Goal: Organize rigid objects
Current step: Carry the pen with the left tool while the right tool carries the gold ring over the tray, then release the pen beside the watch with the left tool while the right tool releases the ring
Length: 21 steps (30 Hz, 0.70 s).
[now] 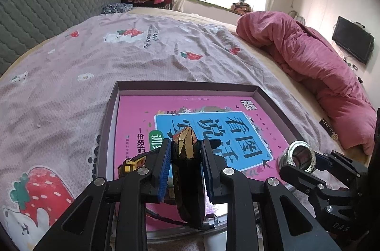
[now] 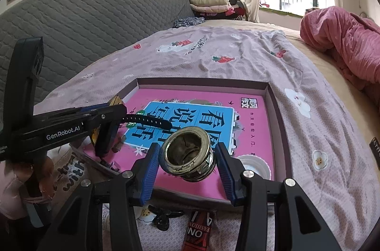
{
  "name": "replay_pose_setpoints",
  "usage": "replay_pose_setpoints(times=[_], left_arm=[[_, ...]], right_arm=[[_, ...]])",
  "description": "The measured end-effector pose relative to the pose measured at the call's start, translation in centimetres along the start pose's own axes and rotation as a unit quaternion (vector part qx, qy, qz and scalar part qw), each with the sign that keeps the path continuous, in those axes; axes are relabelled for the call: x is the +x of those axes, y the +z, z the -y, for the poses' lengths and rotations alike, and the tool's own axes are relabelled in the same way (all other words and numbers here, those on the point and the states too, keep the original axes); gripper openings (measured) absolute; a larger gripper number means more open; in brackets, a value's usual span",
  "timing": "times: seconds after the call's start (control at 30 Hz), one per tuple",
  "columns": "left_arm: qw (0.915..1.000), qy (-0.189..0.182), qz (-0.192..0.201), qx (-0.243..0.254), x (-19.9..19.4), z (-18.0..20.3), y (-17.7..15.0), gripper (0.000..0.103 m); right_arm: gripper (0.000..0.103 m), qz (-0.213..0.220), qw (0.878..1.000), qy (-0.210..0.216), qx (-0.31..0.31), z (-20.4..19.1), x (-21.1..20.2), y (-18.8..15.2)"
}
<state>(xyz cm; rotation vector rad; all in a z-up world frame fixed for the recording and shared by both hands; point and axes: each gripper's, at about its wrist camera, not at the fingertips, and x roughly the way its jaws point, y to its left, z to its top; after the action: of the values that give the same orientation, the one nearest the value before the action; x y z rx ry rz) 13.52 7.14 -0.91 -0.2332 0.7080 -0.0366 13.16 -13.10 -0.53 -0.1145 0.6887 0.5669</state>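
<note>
Holding two rigid pieces over the shallow grey cardboard box lid (image 1: 111,106), neither set down yet.

Left to right: left gripper (image 1: 185,156) clenched on a black-and-gold faceted watch with a black strap (image 1: 184,144); pink workbook (image 2: 249,113) already inside, with blue panel headed 看图; right gripper (image 2: 187,156) clamping a silvery metal threaded ring (image 2: 187,151). Legible: "GenRobot.AI" on the left tool, "FASHION" on a red packet (image 2: 198,230) outside, awaiting sorting.
</note>
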Motion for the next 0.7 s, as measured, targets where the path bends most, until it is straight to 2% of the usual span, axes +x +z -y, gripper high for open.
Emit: replay_pose_setpoints(times=[0.7], left_arm=[[0.9999,0.006,-0.015,0.003,1.0,-0.1,-0.3,0.026]], right_arm=[[0.048,-0.038,0.999,0.014,-0.001,-0.6,2.0,-0.7]])
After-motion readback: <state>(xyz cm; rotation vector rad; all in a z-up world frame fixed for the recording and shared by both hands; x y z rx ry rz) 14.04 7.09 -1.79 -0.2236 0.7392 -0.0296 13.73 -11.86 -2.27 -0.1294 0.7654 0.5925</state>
